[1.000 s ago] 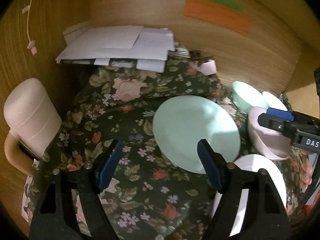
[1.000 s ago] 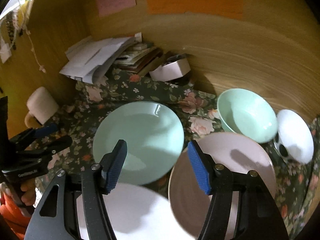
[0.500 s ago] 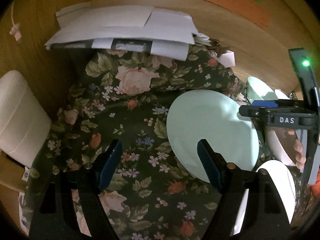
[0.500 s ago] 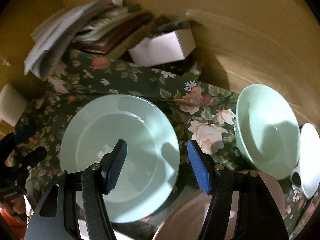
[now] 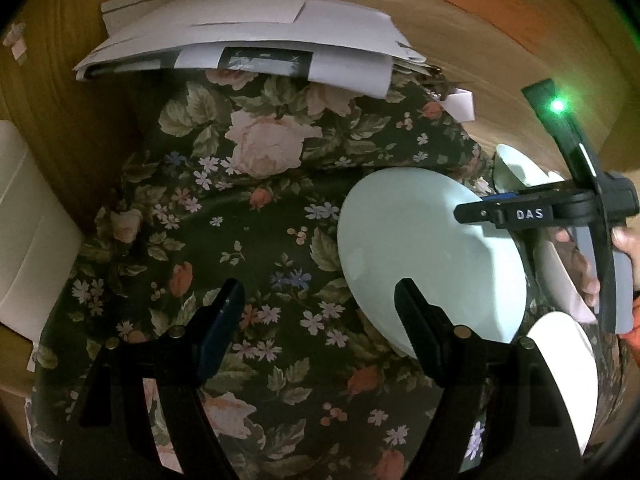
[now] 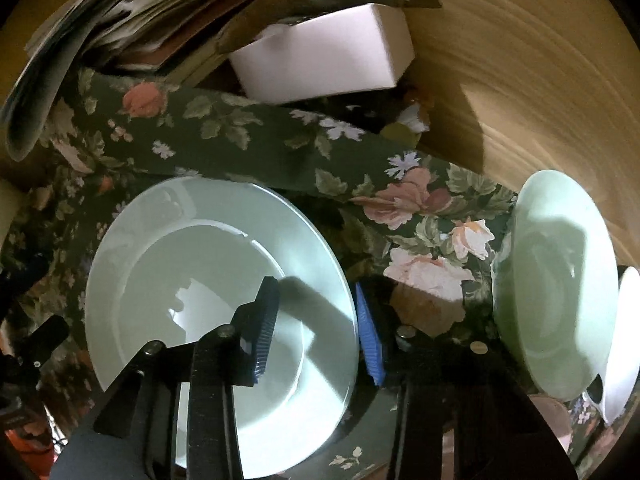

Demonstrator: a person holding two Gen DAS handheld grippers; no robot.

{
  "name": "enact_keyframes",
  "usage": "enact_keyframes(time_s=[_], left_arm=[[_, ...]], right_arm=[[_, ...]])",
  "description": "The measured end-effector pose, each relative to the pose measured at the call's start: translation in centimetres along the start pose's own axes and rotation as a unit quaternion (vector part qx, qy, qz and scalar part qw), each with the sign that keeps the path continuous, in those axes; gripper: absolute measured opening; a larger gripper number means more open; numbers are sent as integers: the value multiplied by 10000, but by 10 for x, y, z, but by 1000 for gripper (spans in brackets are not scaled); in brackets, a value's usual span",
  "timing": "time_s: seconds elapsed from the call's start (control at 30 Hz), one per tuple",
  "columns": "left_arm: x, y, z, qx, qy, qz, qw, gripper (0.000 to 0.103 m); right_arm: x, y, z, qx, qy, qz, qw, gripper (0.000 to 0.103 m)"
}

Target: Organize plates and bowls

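A mint green plate (image 6: 208, 280) lies on the flowered cloth (image 5: 224, 216). My right gripper (image 6: 316, 336) is half closed, with the plate's right rim between its fingers; one finger is over the plate and the other is outside the rim, with a gap still showing. The mint plate (image 5: 432, 264) also shows in the left wrist view with the right gripper (image 5: 476, 210) over its far right edge. My left gripper (image 5: 320, 320) stands open above the cloth at the plate's near left edge. A mint bowl (image 6: 556, 320) sits to the right, a white plate (image 5: 560, 380) in front.
A stack of papers (image 5: 248, 40) and a white box (image 6: 320, 60) sit at the back against the wooden wall. A pale container (image 5: 28, 232) stands at the left. A small white bowl (image 6: 624, 340) is beside the mint bowl. A pinkish bowl (image 5: 560, 276) is partly hidden behind the right gripper.
The right gripper has moved forward and down to the mint plate and its fingers have narrowed around the right rim. The left gripper has moved closer to the cloth and stays open.
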State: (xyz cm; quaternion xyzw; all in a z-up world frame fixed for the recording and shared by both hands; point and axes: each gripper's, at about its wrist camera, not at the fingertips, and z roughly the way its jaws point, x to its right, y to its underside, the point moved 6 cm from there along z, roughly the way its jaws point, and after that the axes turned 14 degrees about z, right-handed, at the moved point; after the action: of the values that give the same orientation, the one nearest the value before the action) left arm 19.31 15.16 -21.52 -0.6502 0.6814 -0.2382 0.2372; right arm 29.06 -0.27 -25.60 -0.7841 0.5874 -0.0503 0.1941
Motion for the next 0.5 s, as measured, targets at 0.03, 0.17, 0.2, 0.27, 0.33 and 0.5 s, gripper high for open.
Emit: enact_keyframes(time_s=[0.03, 0.17, 0.2, 0.27, 0.33, 0.5], left_arm=[[0, 1, -2, 23, -1, 16, 10000, 77], [-4, 9, -6, 9, -19, 12, 10000, 77], [-6, 10, -6, -16, -31, -8, 10000, 77], [-11, 14, -7, -64, -48, -57, 10000, 76], [-16, 20, -8, -125, -100, -112, 9998, 70], [-31, 33, -10, -293, -218, -234, 9991, 61]], right_arm=[[-4, 0, 1, -21, -24, -15, 10000, 35], [-21, 14, -5, -66, -272, -42, 9996, 35], [-27, 20, -6, -49, -302, -71, 9995, 35], [-36, 29, -7, -20, -363, -143, 9992, 35], [-48, 40, -11, -21, -506, -200, 9985, 35], [-69, 56, -19, 200, -742, -303, 9966, 32]])
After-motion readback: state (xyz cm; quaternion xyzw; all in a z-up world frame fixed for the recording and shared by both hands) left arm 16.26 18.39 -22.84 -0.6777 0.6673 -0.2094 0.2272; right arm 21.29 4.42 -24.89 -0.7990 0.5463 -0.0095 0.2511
